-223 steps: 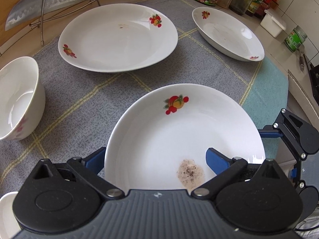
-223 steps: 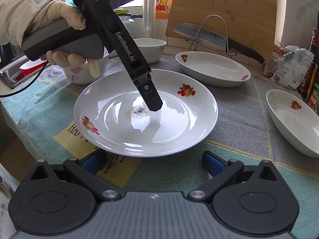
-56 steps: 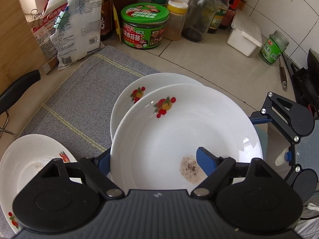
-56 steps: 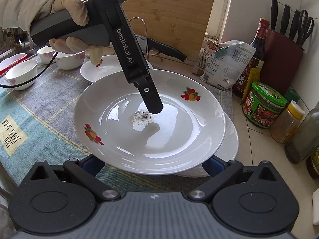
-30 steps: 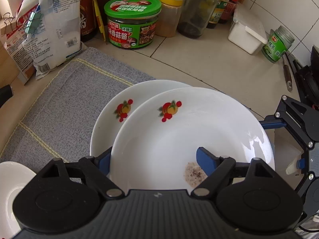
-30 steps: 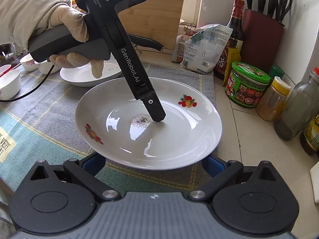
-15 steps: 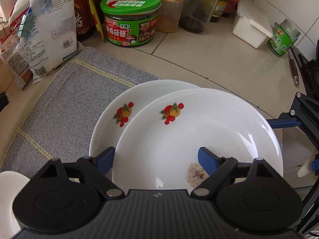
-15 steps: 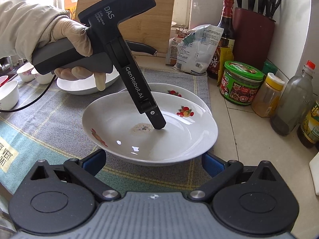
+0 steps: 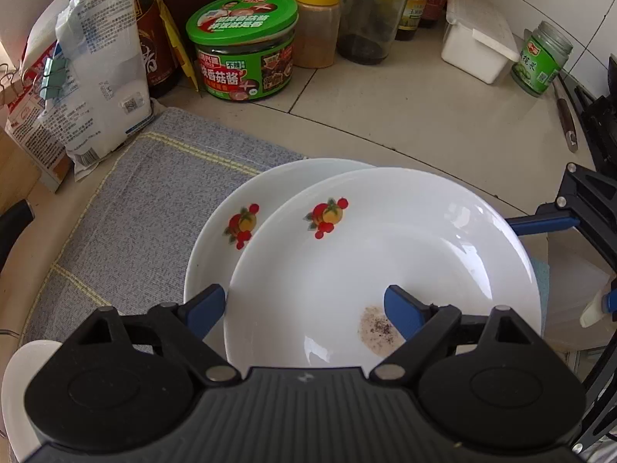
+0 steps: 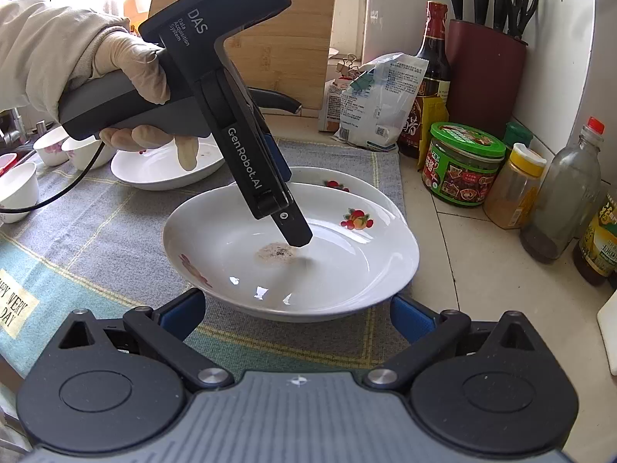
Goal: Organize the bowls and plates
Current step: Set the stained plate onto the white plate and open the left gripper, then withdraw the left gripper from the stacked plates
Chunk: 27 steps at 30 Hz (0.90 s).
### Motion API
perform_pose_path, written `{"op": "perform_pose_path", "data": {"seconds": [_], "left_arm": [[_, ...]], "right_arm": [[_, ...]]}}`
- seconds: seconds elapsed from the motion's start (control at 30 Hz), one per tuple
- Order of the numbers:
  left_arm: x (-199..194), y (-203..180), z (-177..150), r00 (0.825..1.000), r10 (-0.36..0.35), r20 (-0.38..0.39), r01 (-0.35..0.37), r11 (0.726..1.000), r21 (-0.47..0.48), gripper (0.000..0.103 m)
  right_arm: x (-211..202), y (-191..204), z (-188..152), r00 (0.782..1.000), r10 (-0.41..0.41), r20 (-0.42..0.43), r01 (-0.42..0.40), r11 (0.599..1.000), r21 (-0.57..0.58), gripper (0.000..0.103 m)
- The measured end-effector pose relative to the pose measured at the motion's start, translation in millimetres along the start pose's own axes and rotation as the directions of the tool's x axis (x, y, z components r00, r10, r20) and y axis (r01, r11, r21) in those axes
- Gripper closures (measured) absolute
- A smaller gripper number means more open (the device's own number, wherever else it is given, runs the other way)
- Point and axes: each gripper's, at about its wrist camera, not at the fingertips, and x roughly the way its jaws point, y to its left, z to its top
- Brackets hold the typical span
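Change: since a second ago the left tongs (image 9: 304, 308) have been spreading, and the soiled plate (image 9: 385, 262) they carried has sunk onto the lower plate (image 9: 216, 231).
Left tongs: apart now, straddling the soiled plate's near rim at lower centre of the left wrist view, one blue pad (image 9: 401, 310) over the inside beside the brown stain; I cannot tell whether it touches.
Right tongs (image 10: 297, 314): wide apart, empty, hanging just short of the plates at the bottom of the right wrist view.
Meaning: two plates look stacked, the top one offset to the right; it may need nudging square.
Left to do: another plate (image 10: 162, 169) and small bowls (image 10: 17, 189) wait at the left of the right wrist view.
Surroundings: grey cloth (image 9: 154, 193) under the stack; green-lidded jar (image 9: 243, 46), bottles and a white packet (image 9: 100, 77) crowd the bench (image 9: 405, 115) at the top.
In the way: nothing blocks the withdrawal.
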Motion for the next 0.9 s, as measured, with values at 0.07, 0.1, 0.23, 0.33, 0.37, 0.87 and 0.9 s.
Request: {"op": "perform_pose_path", "data": {"seconds": [0.07, 0.1, 0.23, 0.33, 0.37, 0.87, 0.9], "left_arm": [[-4, 0, -2, 1.0, -0.003, 0.008, 0.003, 1.0, -0.003, 0.013], [-7, 0, -3, 1.0, -0.012, 0.015, 0.012, 1.0, -0.006, 0.013], [-14, -2, -10, 0.999, -0.034, 0.022, 0.034, 0.999, -0.022, 0.013], [-20, -5, -17, 0.999, -0.024, 0.046, 0.025, 0.999, -0.02, 0.012], [-23, -5, -19, 0.998, -0.02, 0.057, 0.021, 0.999, -0.024, 0.012], [-56, -33, -55, 0.951, 0.136, 0.278, -0.096, 0.984, -0.151, 0.005], [-61, -36, -58, 0.942, 0.155, 0.296, -0.106, 0.979, -0.177, 0.004]], "right_arm": [[0, 0, 0, 1.0, 0.001, 0.001, -0.001, 1.0, -0.008, 0.0], [-1, 0, 0, 1.0, 0.003, 0.003, -0.003, 1.0, -0.013, 0.0], [1, 2, 0, 1.0, 0.012, 0.004, -0.012, 1.0, -0.023, 0.0], [2, 4, 1, 1.0, 0.013, 0.003, -0.012, 0.999, -0.038, 0.0], [3, 4, 1, 1.0, 0.014, 0.003, -0.014, 0.999, -0.037, 0.0], [10, 9, 5, 0.994, -0.097, -0.045, 0.097, 0.995, 0.006, 0.0], [10, 10, 5, 0.994, -0.101, -0.047, 0.102, 0.995, 0.011, 0.0]]}}
